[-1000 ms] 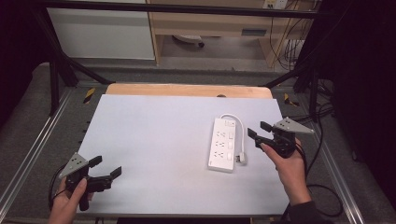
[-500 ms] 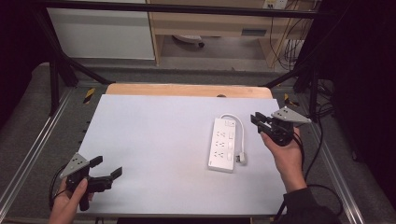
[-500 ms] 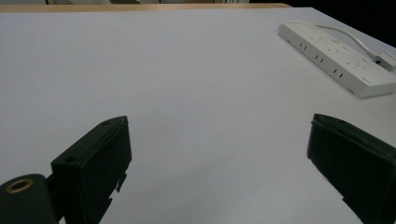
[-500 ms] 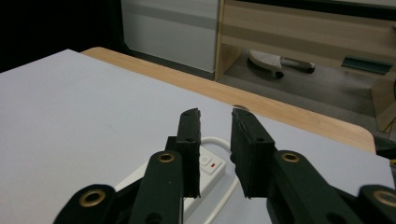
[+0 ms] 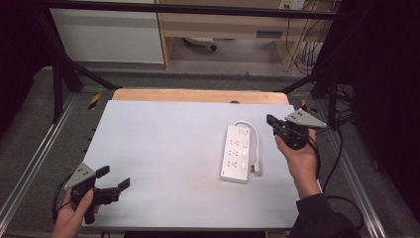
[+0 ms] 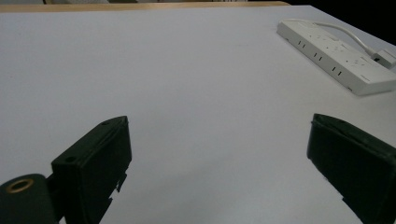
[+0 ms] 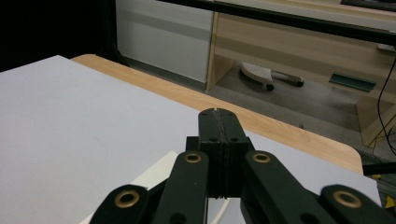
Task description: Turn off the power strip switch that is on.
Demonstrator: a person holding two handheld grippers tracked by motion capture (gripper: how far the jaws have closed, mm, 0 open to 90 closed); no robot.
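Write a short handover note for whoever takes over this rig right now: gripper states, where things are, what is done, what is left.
Left gripper: jaws wide open, empty, low over the near left corner of the white table top.
Right gripper: jaws shut on nothing, raised just right of the cord.
White rectangular plastic power strip: flat on the table's right half, its white cord looped along its right side, plug lying free near its near end.
Done: nothing gripped yet.
Left: likely to take hold of the strip or its plug.
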